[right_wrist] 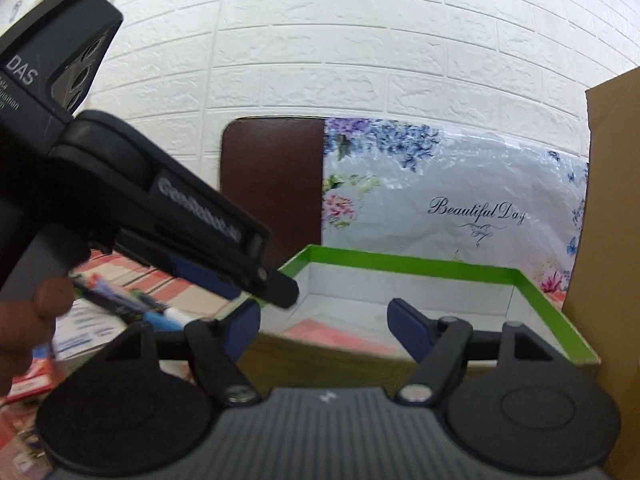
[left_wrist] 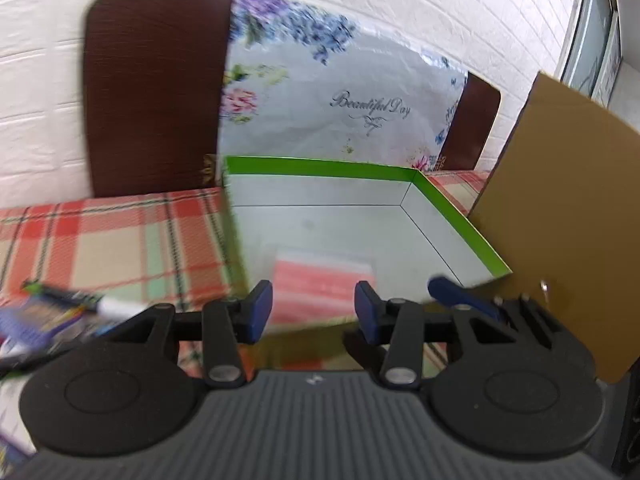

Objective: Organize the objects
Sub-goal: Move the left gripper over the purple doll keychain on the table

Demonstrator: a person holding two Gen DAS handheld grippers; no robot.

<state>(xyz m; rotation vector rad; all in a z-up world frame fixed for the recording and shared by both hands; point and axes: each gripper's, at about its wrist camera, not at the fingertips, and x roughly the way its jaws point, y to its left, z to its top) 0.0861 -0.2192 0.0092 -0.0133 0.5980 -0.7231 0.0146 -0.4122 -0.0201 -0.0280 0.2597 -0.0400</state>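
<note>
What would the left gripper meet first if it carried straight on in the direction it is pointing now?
Most likely the pink-striped packet lying on the floor of the green-rimmed box: it sits right between the open fingers of the left gripper. Depth is unclear, so the box's near wall might come first.

Black hand-held gripper (left_wrist: 314,312); blue pads (left_wrist: 260,310); silver pivot screws.

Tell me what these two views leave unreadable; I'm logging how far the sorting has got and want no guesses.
- Pink striped item in the green-rimmed box: left wrist view blurs it, the left gripper hides its near edge; identity unclear.
- Marker and packets beside it: motion-blurred, cut by the left edge; labels unreadable.
- Box floor, right wrist view: mostly behind the right gripper and the left gripper's body.
</note>
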